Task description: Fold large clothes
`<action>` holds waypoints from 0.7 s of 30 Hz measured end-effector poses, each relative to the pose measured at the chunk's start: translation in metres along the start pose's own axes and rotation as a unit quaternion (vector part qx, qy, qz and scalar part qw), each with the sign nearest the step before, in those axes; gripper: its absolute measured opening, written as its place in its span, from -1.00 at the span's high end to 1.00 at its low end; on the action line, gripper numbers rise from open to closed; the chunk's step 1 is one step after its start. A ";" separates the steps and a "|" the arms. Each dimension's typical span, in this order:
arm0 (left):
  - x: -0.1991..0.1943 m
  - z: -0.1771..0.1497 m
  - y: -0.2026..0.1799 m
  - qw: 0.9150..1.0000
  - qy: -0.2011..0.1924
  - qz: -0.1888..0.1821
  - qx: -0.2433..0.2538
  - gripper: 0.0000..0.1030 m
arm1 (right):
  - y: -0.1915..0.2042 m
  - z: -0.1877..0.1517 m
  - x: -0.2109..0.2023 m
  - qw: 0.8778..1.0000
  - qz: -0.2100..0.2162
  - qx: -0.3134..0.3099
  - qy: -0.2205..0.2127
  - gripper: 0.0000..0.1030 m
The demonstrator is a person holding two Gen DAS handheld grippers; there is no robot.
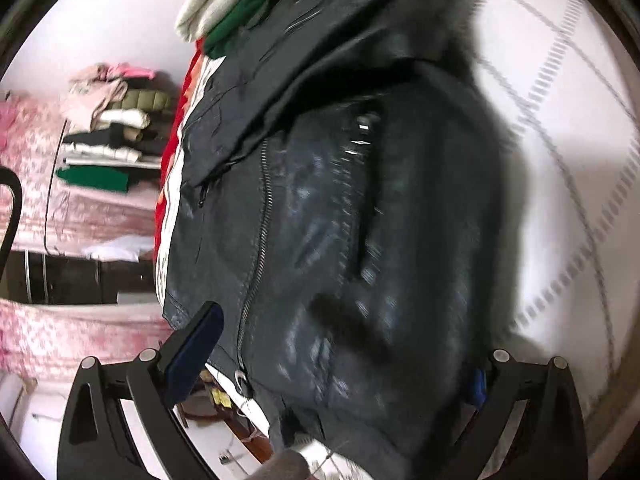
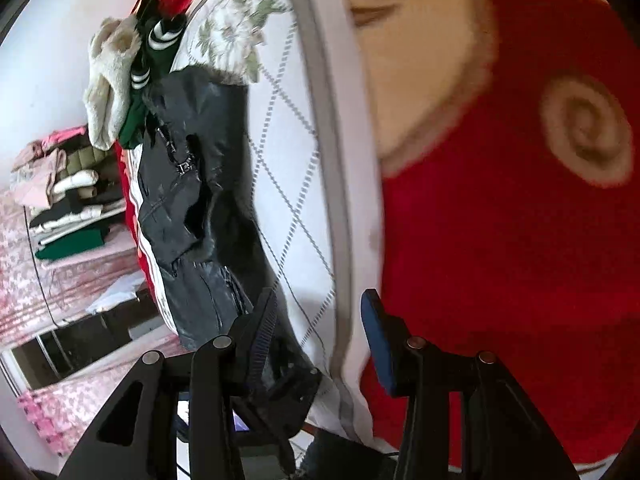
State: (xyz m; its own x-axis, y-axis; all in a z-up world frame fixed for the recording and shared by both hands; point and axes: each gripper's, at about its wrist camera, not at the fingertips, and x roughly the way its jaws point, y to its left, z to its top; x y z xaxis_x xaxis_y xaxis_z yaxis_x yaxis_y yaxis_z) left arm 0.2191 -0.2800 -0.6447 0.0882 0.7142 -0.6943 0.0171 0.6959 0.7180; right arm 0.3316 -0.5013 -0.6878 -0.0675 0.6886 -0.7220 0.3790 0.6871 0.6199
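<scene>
Jacket (image 1: 328, 216) here is a dark, shiny leather-looking one with a metal zip down the front and a fuzzy dark collar, lying stretched out on a white bed cover (image 1: 560, 128) with a grey diamond pattern. Long axis runs straight away from both cameras, collar at the far end, hem nearest the grippers.

Going left to right in the left wrist view: a stack of folded clothes (image 1: 112, 128) on a pink patterned surface well off to the side, then a red and white garment (image 1: 176, 152) tucked right along the jacket's left edge, then the jacket, then open bed cover on its right side. Cream and green clothes (image 1: 232, 4) sit just past the collar.

Left gripper (image 1: 340, 360) is spread wide with the hem bunched between its fingers; can't tell if it's actually pinching anything. Right gripper (image 2: 320, 328) is open, its left finger (image 2: 260, 332) resting against the jacket's near corner, right finger over the edge of the bed, where a red rug (image 2: 520, 240) shows below. Both views are pretty blurry.
</scene>
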 end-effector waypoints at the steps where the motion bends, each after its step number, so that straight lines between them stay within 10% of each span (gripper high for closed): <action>1: 0.004 0.003 0.004 1.000 0.000 -0.002 -0.007 -1.00 | 0.005 0.004 0.007 1.000 0.002 -0.004 0.002 0.11; 6: 0.007 0.004 0.024 0.999 -0.002 -0.042 -0.033 -0.96 | 0.037 0.039 0.049 0.998 0.051 -0.036 0.019 -0.04; 10: -0.003 -0.006 0.035 0.992 -0.004 -0.110 -0.055 0.22 | 0.066 0.065 0.077 0.991 0.117 -0.055 0.026 -0.37; 14: -0.012 -0.010 0.056 0.984 -0.026 -0.158 -0.081 0.90 | 0.087 0.081 0.114 0.989 0.128 -0.050 0.051 -0.38; 16: -0.016 -0.010 0.064 0.981 -0.034 -0.172 -0.087 0.92 | 0.092 0.082 0.130 0.991 0.117 -0.029 0.059 0.14; 21: -0.031 -0.017 0.095 0.971 -0.067 -0.207 -0.099 0.92 | 0.116 0.066 0.115 0.996 0.089 -0.014 0.020 0.59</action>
State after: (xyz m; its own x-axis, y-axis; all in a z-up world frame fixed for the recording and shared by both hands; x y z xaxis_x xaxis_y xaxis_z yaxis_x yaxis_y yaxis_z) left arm 0.2011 -0.2347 -0.5553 0.2441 0.3623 -0.8995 -0.1119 0.9319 0.3449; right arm 0.4285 -0.3580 -0.7193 -0.0395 0.8081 -0.5877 0.3623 0.5597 0.7453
